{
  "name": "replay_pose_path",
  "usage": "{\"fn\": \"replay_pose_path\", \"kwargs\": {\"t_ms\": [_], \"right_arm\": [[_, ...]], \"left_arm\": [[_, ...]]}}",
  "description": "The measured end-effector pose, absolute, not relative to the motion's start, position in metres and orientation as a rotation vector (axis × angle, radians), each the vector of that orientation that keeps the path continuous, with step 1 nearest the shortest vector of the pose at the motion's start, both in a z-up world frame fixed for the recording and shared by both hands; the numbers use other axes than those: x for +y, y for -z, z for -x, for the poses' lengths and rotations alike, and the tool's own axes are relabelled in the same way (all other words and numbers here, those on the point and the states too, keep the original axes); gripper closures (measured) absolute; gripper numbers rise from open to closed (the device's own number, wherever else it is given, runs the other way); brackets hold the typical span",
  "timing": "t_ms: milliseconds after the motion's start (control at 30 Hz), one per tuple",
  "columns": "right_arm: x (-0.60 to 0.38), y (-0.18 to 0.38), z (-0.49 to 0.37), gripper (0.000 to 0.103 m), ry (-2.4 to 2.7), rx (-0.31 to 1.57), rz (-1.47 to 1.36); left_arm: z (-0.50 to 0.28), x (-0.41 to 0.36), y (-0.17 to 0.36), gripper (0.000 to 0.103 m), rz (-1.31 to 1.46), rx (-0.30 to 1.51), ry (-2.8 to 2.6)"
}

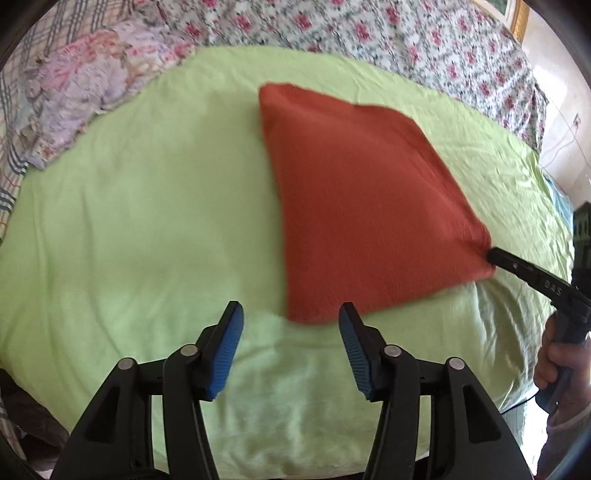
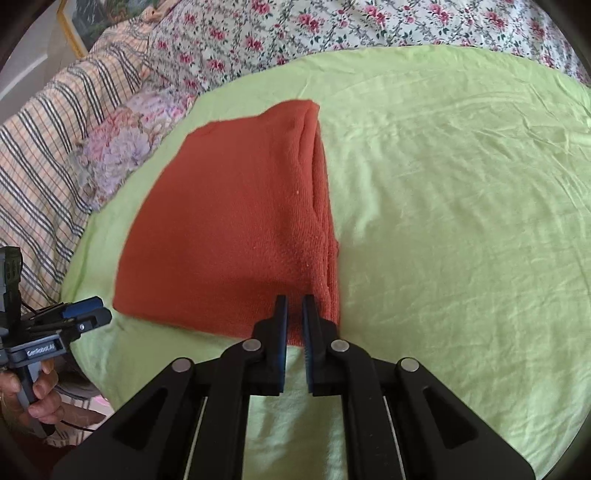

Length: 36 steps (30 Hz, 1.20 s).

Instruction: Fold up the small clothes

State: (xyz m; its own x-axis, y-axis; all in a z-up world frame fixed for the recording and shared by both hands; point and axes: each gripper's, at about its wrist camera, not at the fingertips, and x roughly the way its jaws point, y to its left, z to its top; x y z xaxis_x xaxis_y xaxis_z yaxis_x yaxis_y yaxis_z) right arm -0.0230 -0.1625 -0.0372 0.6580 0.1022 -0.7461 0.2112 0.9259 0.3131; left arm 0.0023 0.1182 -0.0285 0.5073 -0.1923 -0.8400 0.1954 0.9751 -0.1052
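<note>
On green sheet [image 2: 443,184], folded rust cloth [image 2: 229,221], corner pinched by right hand-held gripper [image 2: 294,314]

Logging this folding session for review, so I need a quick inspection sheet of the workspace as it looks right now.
Surface: light green sheet, wrinkled, spread over the bed.
Job's things: orange cloth, folded, lying flat on the sheet.
Clutter: pastel floral bundle at the sheet's far edge.
Grippers: left tool open, holding nothing, near the cloth's corner; right tool shut on the cloth's near corner.
Cables: thin dark cable under the left hand.
Surroundings: floral bedspread, plaid fabric, gold picture frame.
</note>
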Motion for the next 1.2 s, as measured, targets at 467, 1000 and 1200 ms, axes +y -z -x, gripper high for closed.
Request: {"fn": "replay_pose_path", "kwargs": {"t_ms": [467, 1000, 1200], "right_arm": [[-0.170, 0.008, 0.007, 0.055, 0.068, 0.787, -0.403], [-0.203, 0.017, -0.091, 0.053, -0.015, 0.853, -0.496], [-0.227, 0.028, -0.140, 0.053, -0.025, 0.883, -0.561]], "left_arm": [[-0.034, 0.119, 0.010, 0.040, -0.020, 0.941, 0.170], [-0.144, 0.117, 0.034, 0.031, 0.160, 1.050, 0.249], [-0.213, 0.123, 0.052, 0.031, 0.319, 1.084, 0.303]]}}
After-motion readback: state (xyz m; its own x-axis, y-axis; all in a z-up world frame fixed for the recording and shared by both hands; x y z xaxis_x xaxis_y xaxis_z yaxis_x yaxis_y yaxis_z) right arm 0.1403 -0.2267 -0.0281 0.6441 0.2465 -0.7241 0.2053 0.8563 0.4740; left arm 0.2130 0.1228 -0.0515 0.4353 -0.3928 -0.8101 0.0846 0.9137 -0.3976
